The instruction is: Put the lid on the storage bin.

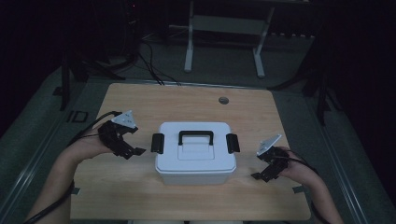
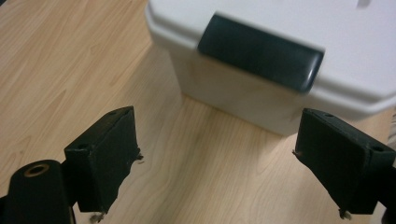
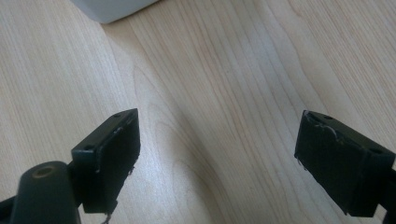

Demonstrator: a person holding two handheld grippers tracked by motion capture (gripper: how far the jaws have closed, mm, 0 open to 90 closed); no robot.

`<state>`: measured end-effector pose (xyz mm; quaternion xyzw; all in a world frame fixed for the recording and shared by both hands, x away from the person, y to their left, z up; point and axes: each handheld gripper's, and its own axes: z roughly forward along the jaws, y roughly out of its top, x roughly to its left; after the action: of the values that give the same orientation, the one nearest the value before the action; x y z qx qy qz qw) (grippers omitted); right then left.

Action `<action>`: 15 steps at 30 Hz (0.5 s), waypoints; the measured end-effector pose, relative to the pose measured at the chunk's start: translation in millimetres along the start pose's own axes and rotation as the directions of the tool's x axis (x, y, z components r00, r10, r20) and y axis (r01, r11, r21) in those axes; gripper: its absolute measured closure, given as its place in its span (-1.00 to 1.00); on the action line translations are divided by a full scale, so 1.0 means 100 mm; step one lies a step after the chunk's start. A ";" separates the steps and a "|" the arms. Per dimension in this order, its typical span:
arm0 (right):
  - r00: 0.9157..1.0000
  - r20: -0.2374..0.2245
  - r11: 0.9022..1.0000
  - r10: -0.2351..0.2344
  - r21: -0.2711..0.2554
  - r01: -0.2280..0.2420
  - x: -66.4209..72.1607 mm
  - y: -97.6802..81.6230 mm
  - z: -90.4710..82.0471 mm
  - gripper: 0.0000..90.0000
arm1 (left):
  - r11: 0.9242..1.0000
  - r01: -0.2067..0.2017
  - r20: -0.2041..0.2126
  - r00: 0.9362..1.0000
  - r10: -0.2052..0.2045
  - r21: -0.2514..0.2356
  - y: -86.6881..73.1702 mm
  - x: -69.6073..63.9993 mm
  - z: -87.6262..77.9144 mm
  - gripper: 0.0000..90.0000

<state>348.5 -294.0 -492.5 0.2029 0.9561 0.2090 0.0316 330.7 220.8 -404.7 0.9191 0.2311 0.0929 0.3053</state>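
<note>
Flanking the white box (image 1: 195, 151) at mid-table, you hold the left gripper (image 1: 134, 151) and right gripper (image 1: 258, 176) spread and empty; both black latches (image 1: 158, 143) look fastened, so opening remains.

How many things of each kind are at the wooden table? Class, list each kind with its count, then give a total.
White lidded box: 1
Black side latches, left latch and right latch: 2
Black carry handle: 1
Hand-held grippers, left gripper and right gripper: 2
Total: 6
</note>
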 end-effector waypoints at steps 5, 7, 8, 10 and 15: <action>1.000 0.009 1.000 0.007 -0.007 -0.007 -0.01 -0.01 -0.01 -0.69 | 1.000 -0.009 -0.029 1.000 0.009 -0.001 -0.19 0.02 -0.02 -0.69; 1.000 0.009 1.000 0.007 -0.008 -0.007 -0.02 -0.02 -0.01 -0.69 | 1.000 0.014 -0.032 0.999 -0.014 0.007 -0.30 0.05 -0.01 -0.70; 1.000 0.009 1.000 0.009 -0.009 -0.009 -0.02 -0.02 -0.01 -0.69 | 1.000 0.014 -0.032 0.999 -0.014 0.007 -0.30 0.05 -0.01 -0.70; 1.000 0.011 1.000 0.013 -0.010 -0.012 -0.02 -0.03 0.00 -0.69 | 0.999 0.040 -0.030 0.999 -0.040 -0.002 -0.40 0.07 0.01 -0.70; 1.000 0.012 1.000 0.019 -0.008 -0.019 -0.03 -0.04 0.01 -0.69 | 0.998 0.066 -0.034 0.997 -0.066 -0.010 -0.56 0.08 0.07 -0.70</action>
<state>349.5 -298.3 -495.3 0.2130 0.9532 0.2117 0.0359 319.6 260.7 -443.4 0.9080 0.2662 0.0993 0.3081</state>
